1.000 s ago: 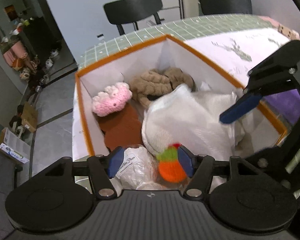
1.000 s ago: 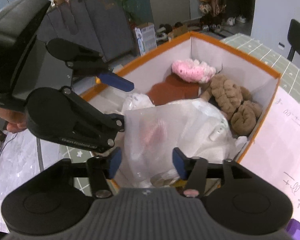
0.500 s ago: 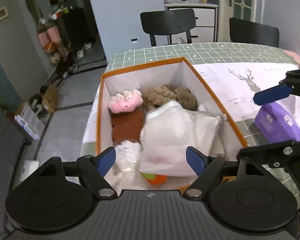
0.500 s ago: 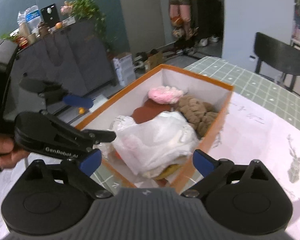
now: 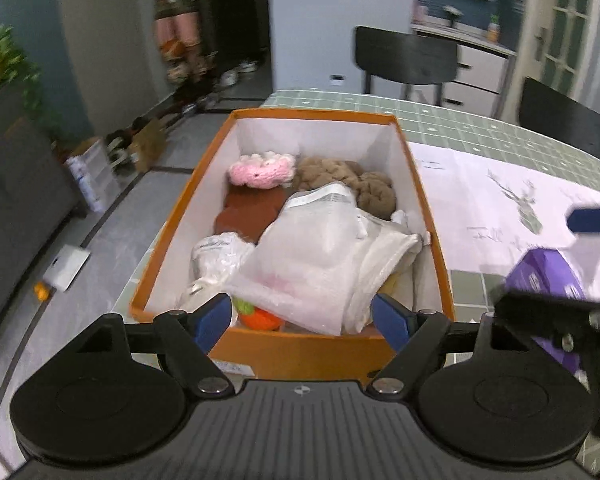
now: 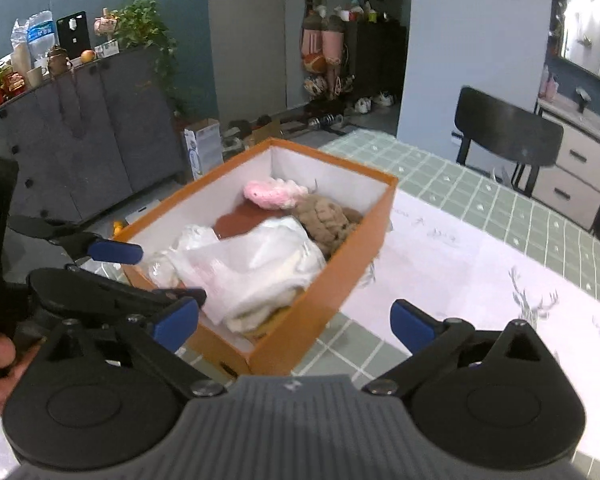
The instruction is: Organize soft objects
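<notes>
Left gripper and right gripper: jaws spread wide, having just been opening, nothing between them, both clear of the box. Soft items lie inside: plastic bag in front, pink knit behind; packing appears nearly done. Beyond, open tablecloth.

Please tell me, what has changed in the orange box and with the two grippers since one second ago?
Both grippers pulled back and up from the orange cardboard box. The left gripper and right gripper have just been opening their jaws; nothing is between them. The clear plastic bag lies released inside. The pink knitted toy stayed put.
</notes>
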Demonstrator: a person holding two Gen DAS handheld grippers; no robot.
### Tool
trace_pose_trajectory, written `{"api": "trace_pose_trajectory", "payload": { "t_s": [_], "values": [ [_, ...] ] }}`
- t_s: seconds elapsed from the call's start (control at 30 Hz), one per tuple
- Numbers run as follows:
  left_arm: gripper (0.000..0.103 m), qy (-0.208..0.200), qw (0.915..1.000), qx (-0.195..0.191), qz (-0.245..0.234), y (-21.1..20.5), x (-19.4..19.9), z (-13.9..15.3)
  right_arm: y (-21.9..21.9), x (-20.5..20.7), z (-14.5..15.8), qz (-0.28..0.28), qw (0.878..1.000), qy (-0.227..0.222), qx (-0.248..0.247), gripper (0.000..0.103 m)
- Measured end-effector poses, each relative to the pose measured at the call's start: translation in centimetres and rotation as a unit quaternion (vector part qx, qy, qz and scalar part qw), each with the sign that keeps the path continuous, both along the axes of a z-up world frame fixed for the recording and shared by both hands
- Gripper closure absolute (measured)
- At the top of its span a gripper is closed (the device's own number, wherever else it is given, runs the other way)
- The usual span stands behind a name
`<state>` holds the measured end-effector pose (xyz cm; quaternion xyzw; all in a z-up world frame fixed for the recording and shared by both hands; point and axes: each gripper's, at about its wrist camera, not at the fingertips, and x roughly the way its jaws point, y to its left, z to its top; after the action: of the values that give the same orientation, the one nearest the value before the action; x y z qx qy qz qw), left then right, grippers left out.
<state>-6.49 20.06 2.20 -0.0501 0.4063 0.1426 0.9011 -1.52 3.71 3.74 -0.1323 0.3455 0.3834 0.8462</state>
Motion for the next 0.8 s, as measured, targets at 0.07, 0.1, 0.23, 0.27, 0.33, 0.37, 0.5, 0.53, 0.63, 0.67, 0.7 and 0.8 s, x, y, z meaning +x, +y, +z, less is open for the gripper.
{"api": "trace_pose_trajectory", "payload": {
  "t_s": [0.07, 0.1, 0.23, 0.27, 0.33, 0.37, 0.5, 0.53, 0.63, 0.67, 0.7, 0.8],
  "values": [
    [0.009, -0.005, 0.9997, 0.003, 0.022, -0.4, -0.3, 0.4, -0.7, 0.2, -0.3, -0.007, 1.000, 0.012, 0.002, 0.003],
    [0.009, -0.011, 0.9996, 0.004, 0.027, -0.7, -0.4, 0.6, -0.9, 0.3, -0.5, -0.011, 1.000, 0.016, -0.001, 0.003],
    [0.008, -0.012, 0.9994, 0.010, 0.032, -2.5, -0.4, 0.7, -1.8, 0.4, -1.0, -0.021, 1.000, 0.016, 0.004, 0.003],
    [0.008, -0.013, 0.9993, 0.014, 0.033, -2.8, -0.4, 0.7, -2.0, 0.4, -1.0, -0.028, 1.000, 0.014, 0.003, 0.003],
    [0.008, -0.011, 0.9992, 0.016, 0.034, -3.3, -0.4, 0.7, -2.3, 0.6, -1.2, -0.034, 0.999, 0.015, 0.004, 0.003],
    [0.008, -0.011, 0.9991, 0.019, 0.037, -3.5, -0.5, 0.7, -2.5, 0.7, -1.3, -0.035, 0.999, 0.017, 0.006, 0.003],
    [0.008, -0.007, 0.9987, 0.030, 0.040, -4.0, -0.6, 0.6, -2.7, 0.8, -1.6, -0.032, 0.999, 0.016, 0.007, 0.003],
    [0.008, -0.006, 0.9987, 0.032, 0.040, -4.1, -0.6, 0.5, -2.8, 0.7, -1.7, -0.030, 0.999, 0.017, 0.008, 0.003],
    [0.008, -0.009, 0.9987, 0.032, 0.039, -4.2, -0.8, 0.7, -2.9, 0.6, -1.8, -0.033, 0.999, 0.012, 0.005, 0.003],
    [0.008, -0.011, 0.9988, 0.031, 0.037, -4.3, -0.9, 0.8, -2.9, 0.6, -1.8, -0.037, 0.999, 0.010, 0.003, 0.003],
    [0.008, -0.012, 0.9987, 0.032, 0.038, -4.3, -1.0, 0.8, -3.0, 0.7, -1.9, -0.038, 0.999, 0.011, 0.003, 0.003],
    [0.008, -0.015, 0.9984, 0.038, 0.040, -4.4, -1.2, 1.0, -3.2, 0.7, -1.8, -0.043, 0.999, 0.012, 0.005, 0.003]
  ]
}}
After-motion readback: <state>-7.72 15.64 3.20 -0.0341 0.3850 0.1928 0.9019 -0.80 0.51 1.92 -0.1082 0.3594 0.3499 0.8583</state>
